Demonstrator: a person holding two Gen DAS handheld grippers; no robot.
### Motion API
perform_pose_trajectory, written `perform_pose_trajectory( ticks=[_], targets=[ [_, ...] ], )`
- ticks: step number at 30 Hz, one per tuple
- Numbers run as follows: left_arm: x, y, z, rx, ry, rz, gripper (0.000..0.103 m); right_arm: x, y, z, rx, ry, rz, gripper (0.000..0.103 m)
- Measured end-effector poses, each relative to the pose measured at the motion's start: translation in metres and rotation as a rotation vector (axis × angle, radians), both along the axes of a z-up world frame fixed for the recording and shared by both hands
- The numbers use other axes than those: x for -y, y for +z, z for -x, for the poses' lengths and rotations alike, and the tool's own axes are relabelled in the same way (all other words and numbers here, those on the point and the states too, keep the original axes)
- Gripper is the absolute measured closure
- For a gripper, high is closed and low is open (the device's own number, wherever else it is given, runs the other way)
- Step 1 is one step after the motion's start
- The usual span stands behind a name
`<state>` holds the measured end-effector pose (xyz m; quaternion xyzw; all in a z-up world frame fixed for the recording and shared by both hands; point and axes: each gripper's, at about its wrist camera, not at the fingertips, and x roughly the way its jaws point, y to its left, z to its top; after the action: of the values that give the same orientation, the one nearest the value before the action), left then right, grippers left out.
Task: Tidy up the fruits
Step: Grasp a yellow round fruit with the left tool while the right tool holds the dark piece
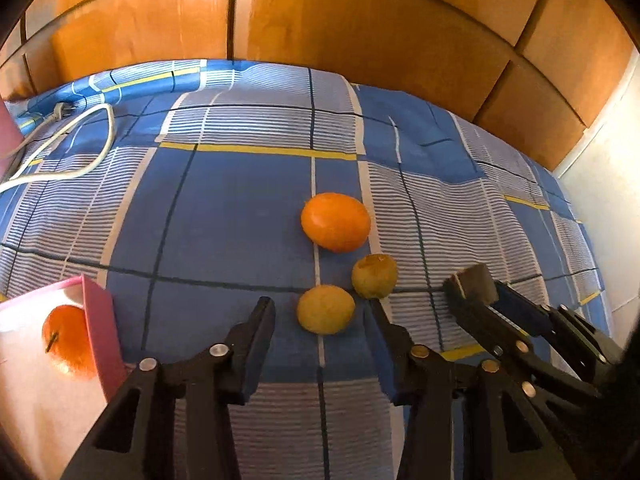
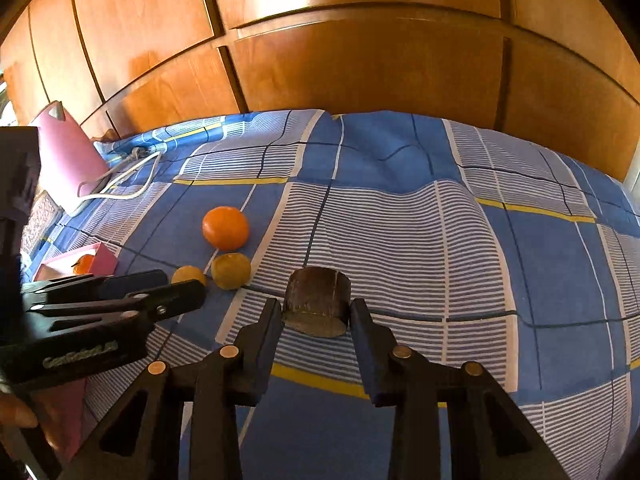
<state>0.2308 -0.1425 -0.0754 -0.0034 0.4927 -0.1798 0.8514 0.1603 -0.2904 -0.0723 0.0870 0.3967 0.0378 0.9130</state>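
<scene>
Leftmost: pink box on a checked bedsheet, one orange fruit inside. Next, the left gripper, fingers spread around a small yellow fruit without clearly pressing it. Just beyond lies a second yellowish fruit; behind both, a large orange. Rightmost, the right gripper, pinching a brown cylindrical block that rests on the sheet. Far left at the back: a white cable.
</scene>
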Motion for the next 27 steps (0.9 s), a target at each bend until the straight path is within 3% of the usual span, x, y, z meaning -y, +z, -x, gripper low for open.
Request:
perform_pose_trajectory(
  ticks=[2,13,27],
  targets=[
    [0.0,0.0,-0.001,0.006,0.005,-0.005,0.073,-0.001,0.0,0.0,0.001,0.0,0.003,0.067],
    [-0.009,0.013,0.031,0.007,0.004,0.018,0.074,-0.008,0.002,0.016,-0.003,0.02,-0.001,0.067],
    [-0.022,0.03,0.106,0.042,0.008,0.039,0.073,-0.024,0.0,0.06,-0.018,0.03,-0.012,0.068]
  ],
)
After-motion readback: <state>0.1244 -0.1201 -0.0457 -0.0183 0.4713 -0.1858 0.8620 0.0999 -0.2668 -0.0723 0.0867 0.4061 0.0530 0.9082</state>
